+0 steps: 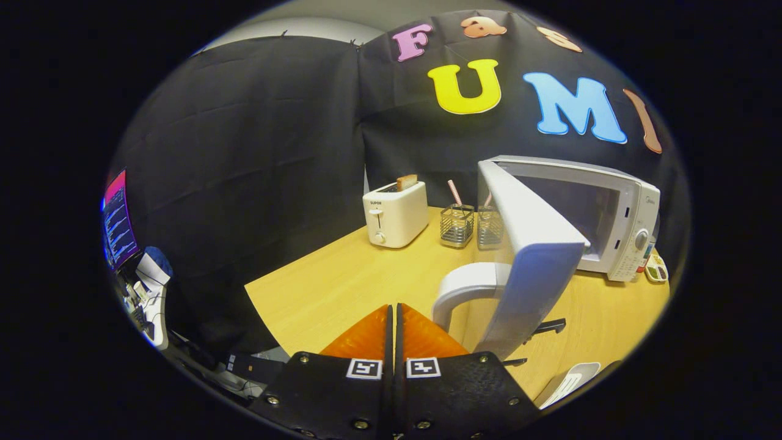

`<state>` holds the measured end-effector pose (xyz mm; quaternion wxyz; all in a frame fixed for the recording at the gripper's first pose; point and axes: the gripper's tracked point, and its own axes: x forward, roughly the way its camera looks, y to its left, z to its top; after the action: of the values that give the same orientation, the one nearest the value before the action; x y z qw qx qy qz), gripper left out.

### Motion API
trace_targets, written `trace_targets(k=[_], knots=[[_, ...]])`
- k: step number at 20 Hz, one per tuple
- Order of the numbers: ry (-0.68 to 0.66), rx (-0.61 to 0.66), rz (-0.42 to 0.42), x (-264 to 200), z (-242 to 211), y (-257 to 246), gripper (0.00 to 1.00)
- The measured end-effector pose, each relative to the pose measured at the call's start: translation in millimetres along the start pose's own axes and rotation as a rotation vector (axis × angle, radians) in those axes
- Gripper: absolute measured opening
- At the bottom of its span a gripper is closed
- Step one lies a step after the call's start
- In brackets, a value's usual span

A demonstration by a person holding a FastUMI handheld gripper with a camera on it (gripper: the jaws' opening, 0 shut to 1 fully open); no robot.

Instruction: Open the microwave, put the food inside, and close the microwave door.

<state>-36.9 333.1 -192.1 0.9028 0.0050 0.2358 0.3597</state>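
Nearest: our gripper [393, 318], orange fingers [366, 336] pressed together with nothing between them, resting low over the table [317, 287].

Just ahead and to the right of the fingers: the microwave door [525, 256], swung wide open toward us, its white curved handle [467, 284] just beside our fingertips. We cannot tell whether the fingers touch the handle.

Beyond the door: the microwave [611, 214], cavity open and, as far as we can see past the door, with nothing in it.

Near us on the right, at the table's edge: a white slotted object [568, 382], partly hidden; we cannot say what it is, nor confirm it is the food.

Mid-table, beyond the fingers: two wire holders [457, 225] with a striped straw.

Further left: a toaster [395, 214] with a slice of bread standing in it.

Step in hand, by our judgement: door opening done, food not yet inside. Next move calls for spreading the fingers, finding the food and carrying it round the open door into the cavity.
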Motion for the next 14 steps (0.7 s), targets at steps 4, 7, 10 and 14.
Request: trace_targets(k=[4, 7, 10, 14], knots=[[-0.009, 0.056, -0.038, -7, 3, -25, 0.00], [-0.019, 0.078, -0.094, -13, 7, -55, 0.01], [-0.023, 0.097, -0.143, -16, 12, -83, 0.01], [-0.023, 0.102, -0.190, -17, 16, -115, 0.00]])
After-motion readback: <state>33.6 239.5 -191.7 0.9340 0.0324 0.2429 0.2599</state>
